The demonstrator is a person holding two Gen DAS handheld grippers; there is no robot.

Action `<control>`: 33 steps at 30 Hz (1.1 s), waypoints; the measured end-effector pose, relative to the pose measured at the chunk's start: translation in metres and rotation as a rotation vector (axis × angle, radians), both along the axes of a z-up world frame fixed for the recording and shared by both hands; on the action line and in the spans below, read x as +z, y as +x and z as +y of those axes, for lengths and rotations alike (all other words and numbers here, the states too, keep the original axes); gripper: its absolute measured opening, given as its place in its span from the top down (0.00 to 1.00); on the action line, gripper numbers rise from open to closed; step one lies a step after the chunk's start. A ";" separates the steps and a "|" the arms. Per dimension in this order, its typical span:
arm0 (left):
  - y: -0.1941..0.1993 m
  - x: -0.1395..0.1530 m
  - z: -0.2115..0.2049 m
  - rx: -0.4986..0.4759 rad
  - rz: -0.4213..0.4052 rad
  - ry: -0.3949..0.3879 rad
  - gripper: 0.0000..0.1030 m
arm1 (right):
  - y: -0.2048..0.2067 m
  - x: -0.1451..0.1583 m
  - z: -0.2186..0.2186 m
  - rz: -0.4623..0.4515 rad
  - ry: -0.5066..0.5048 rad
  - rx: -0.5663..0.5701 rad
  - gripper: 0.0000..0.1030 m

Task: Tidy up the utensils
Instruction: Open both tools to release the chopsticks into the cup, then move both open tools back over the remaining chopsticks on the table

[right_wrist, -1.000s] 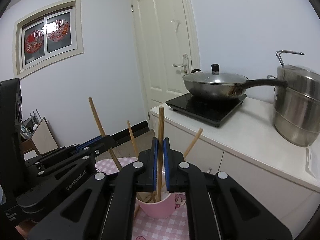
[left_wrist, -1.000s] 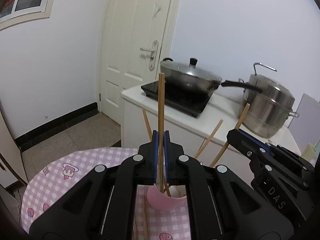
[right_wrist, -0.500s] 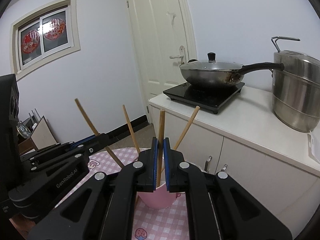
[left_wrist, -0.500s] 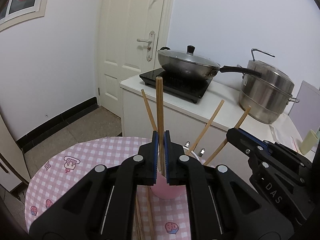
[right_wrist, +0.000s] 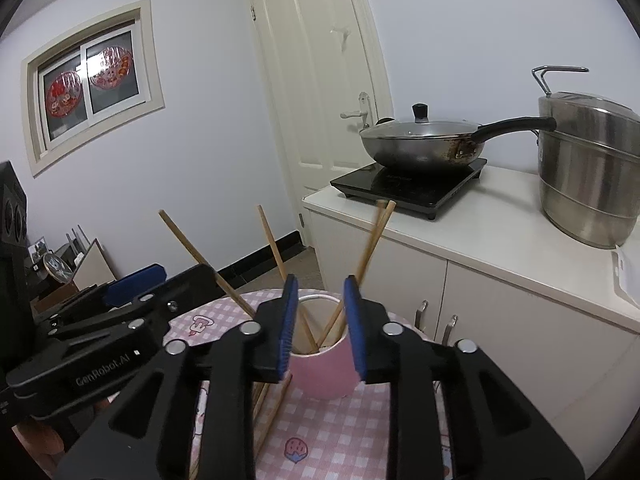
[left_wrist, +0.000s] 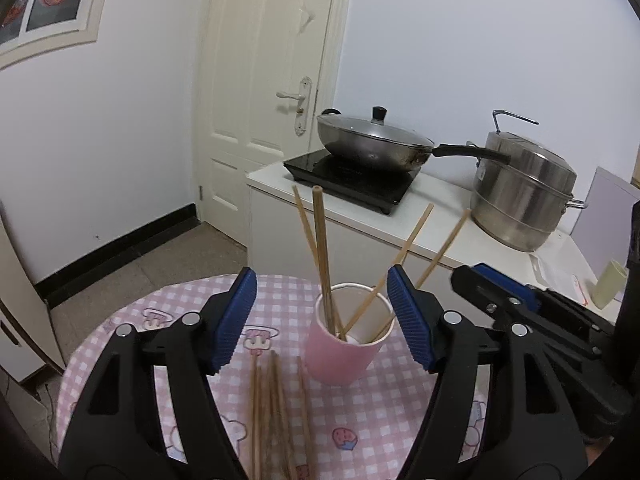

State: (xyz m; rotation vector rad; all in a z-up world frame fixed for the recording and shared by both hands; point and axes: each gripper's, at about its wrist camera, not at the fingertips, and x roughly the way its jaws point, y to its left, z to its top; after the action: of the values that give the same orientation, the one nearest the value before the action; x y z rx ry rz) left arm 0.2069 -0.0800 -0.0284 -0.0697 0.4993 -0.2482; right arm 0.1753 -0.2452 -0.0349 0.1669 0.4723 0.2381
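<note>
A pink cup (left_wrist: 344, 350) stands on the pink checked round table (left_wrist: 160, 320) and holds several wooden chopsticks (left_wrist: 322, 248) that lean outward. More loose chopsticks (left_wrist: 276, 412) lie flat on the cloth in front of the cup. My left gripper (left_wrist: 320, 316) is open and empty, jaws wide on either side of the cup. My right gripper (right_wrist: 320, 320) is open and empty just above the cup (right_wrist: 324, 376); the chopsticks in the cup (right_wrist: 372, 248) stand free between and beyond its jaws. The right gripper's body shows at the left wrist view's right edge.
A white counter (left_wrist: 440, 216) behind the table carries an induction hob with a lidded wok (left_wrist: 372, 144) and a steel steamer pot (left_wrist: 524, 196). A white door (left_wrist: 272, 80) is behind it. The left gripper's body (right_wrist: 100, 344) is at the left of the right wrist view.
Both grippers were each shut on a chopstick held upright over the cup. Both have opened and the two chopsticks now stand in the cup. Both grippers have lowered toward the table.
</note>
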 end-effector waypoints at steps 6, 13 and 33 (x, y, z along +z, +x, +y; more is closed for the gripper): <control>-0.022 0.008 0.008 0.018 -0.019 0.008 0.34 | -0.022 0.007 0.001 -0.022 -0.005 -0.015 0.64; -0.059 0.012 0.024 0.065 -0.072 0.026 0.34 | -0.053 0.009 0.003 -0.047 -0.014 -0.037 0.58; -0.059 -0.064 0.085 -0.005 0.287 0.020 0.34 | -0.055 -0.053 0.055 0.196 -0.017 0.088 0.55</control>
State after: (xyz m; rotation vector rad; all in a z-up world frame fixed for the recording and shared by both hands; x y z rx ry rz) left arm 0.1477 0.0052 -0.0920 -0.0850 0.7870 -0.2392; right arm 0.1201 -0.1907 -0.0878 0.1534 0.6767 0.3056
